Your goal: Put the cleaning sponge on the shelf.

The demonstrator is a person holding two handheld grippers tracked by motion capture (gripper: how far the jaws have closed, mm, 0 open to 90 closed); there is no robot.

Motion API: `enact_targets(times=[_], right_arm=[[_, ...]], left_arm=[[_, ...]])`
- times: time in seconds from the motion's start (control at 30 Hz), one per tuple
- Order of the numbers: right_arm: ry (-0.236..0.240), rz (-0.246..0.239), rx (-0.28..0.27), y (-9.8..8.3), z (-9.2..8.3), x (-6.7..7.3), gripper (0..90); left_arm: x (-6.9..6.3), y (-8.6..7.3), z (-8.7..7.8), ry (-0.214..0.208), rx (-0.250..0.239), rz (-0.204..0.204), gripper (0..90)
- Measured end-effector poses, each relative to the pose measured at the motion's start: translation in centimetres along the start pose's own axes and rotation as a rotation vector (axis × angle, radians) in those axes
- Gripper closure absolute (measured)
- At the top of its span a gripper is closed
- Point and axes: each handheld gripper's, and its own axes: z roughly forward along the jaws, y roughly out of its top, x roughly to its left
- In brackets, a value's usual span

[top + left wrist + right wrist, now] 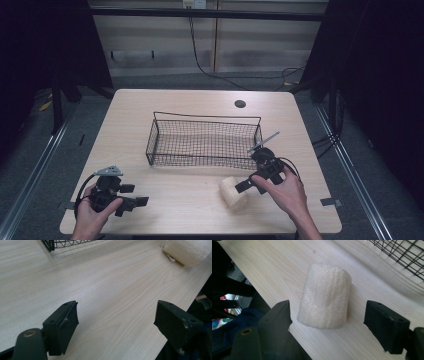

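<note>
My right hand-held gripper (327, 322) is open, jaws either side of the loofah roll (325, 296) w/o touching. Looks light, soft, squashy; I'd pinch mid-body across its curved sides, gently. Left hand-held gripper (115, 322) open, idle.

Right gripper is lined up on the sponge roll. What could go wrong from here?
The roll lies near the table's front edge; a jaw nudging it could roll it off. The right gripper straddles it without touching, one jaw close, so closing may push it sideways. The basket wall stands close behind; lifting low could snag it.
</note>
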Motion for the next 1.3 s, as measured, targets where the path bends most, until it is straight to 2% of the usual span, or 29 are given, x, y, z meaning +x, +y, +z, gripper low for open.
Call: enact_targets(times=[0.2,0.43,0.53,0.7,0.73,0.9,0.93,1.3], right_arm=[[-0.002,0.004,0.029,0.5,0.5,0.2,21.1],[0.002,-0.002,0.086,1.1,1.5,0.3,21.3],[-0.007,-0.002,0.13,1.6,1.9,0.5,21.5],[-0.004,-0.004,0.146,2.0,2.1,0.7,21.6],[-0.006,0.0,0.166,2.2,2.3,0.7,21.8],[-0.018,0.006,0.19,2.5,2.8,0.7,22.2],[-0.023,0.013,0.211,2.6,3.1,0.7,22.4],[-0.026,0.028,0.259,3.0,4.4,0.5,23.8]], left_arm=[[-0.1,0.0,0.1,0.002,0.001,0.001,18.6],[-0.1,0.0,0.1,0.002,0.001,0.004,18.6],[-0.1,0.0,0.0,0.0,-0.002,0.003,18.6],[-0.1,0.1,0.0,0.0,-0.001,0.002,18.6],[-0.1,0.0,0.0,0.0,-0.001,0.002,18.6],[-0.1,0.0,0.0,0.001,-0.004,0.003,18.6],[-0.1,0.0,0.1,0.002,-0.006,0.002,18.6],[-0.1,0.0,0.0,-0.001,-0.006,0.003,18.6]])
